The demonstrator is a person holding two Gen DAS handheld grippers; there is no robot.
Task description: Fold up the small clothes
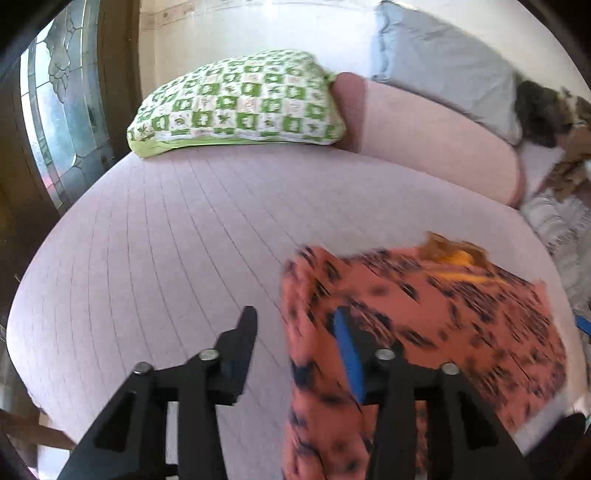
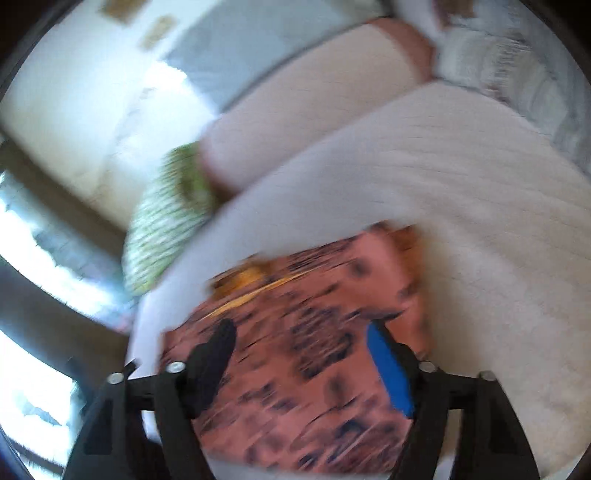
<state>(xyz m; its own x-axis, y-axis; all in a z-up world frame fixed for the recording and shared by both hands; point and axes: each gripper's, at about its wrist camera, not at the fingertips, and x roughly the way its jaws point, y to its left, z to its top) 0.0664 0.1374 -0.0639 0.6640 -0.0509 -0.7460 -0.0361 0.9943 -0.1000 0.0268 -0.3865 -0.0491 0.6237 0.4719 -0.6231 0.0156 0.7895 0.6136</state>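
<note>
We see daylight entering through the patterned glass window (image 1: pixel 62 122) at the left, leaving the wall (image 1: pixel 258 33) washed out. The left wrist view is fairly sharp, with smear only on the orange printed garment (image 1: pixel 424 317). The right wrist view is streaked throughout by motion blur, its window (image 2: pixel 33 236) blown white. Fisheye bending curves both frames' edges into dark corners.

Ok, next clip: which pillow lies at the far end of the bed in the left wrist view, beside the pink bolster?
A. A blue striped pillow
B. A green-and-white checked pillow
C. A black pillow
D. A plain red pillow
B: the green-and-white checked pillow rests on the bed at its far end, right beside the pink bolster, well beyond the orange patterned garment.
</note>
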